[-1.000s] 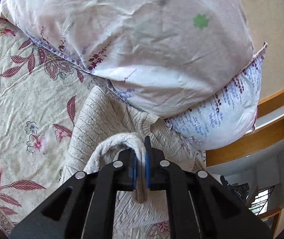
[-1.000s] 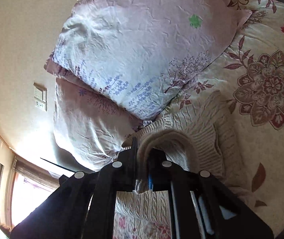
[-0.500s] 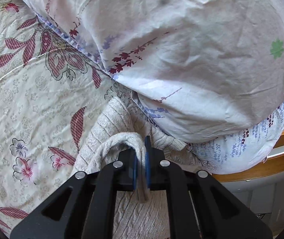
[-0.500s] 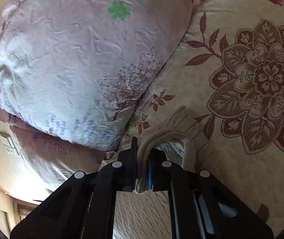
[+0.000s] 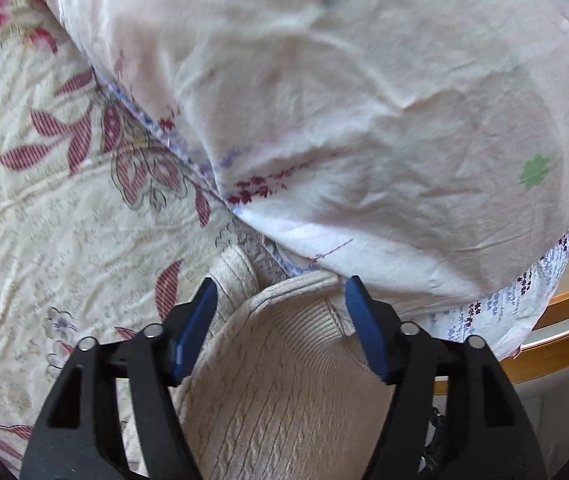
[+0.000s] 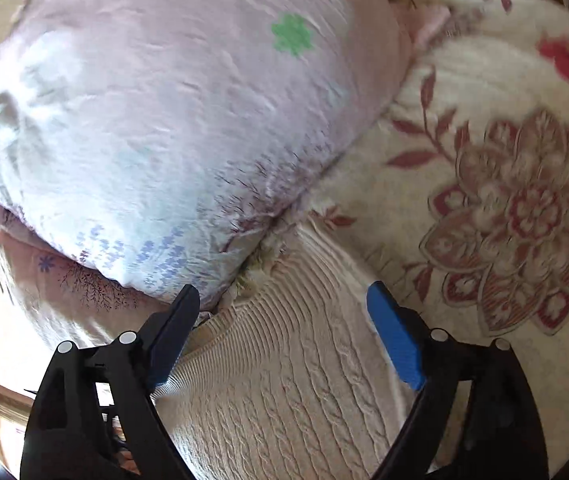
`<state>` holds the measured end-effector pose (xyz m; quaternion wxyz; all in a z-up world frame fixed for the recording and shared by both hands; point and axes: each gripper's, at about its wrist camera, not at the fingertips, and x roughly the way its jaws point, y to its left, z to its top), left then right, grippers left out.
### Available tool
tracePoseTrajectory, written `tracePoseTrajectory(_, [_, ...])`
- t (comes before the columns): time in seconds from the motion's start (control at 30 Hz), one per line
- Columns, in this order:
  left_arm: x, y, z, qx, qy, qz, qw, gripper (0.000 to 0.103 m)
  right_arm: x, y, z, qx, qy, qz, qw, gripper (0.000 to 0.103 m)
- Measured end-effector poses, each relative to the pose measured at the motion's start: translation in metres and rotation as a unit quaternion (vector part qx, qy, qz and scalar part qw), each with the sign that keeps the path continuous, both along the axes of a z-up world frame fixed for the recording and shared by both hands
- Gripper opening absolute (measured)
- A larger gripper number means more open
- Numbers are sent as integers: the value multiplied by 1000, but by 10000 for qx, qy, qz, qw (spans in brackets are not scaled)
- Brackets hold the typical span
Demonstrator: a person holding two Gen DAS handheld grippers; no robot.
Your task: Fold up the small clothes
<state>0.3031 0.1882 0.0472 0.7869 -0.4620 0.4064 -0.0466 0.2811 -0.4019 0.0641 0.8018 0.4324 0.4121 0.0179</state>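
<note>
Sweater (image 5: 284, 392): cream cable-knit, lying on the bed's floral bedsheet (image 5: 44, 220), its ribbed edge touching the foot of the pillow (image 5: 344, 120).
Left claw (image 5: 280, 300): jaws standing wide apart, gripping nothing, straddling the ribbed edge just beside the pillow.
Right claw (image 6: 284, 304): jaws likewise spreading wide, empty, hovering over the knit (image 6: 284, 360) at the pillow's (image 6: 164, 120) lower corner.
</note>
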Motion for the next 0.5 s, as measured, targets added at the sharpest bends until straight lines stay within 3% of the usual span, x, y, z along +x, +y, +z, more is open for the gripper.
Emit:
tracePoseTrajectory(0.13, [-14, -16, 26, 524, -454, -476, 9965, 68, -9, 18, 10, -371, -126, 392, 9985, 87])
tracePoseTrajectory(0.27, [-19, -75, 38, 1572, -645, -1465, 9745, 70, -9, 57, 12, -1071, -124, 1147, 9875, 87])
tracePoseTrajectory(0.33, [-18, -99, 31, 1864, -536, -1797, 9644, 74, -13, 74, 12, -1475, -95, 1392, 9792, 87])
tracePoseTrajectory(0.5, [-10, -117, -8, 2251, 126, -2024, 9530, 76, -12, 90, 0, -2159, 202, 1558, 9637, 90])
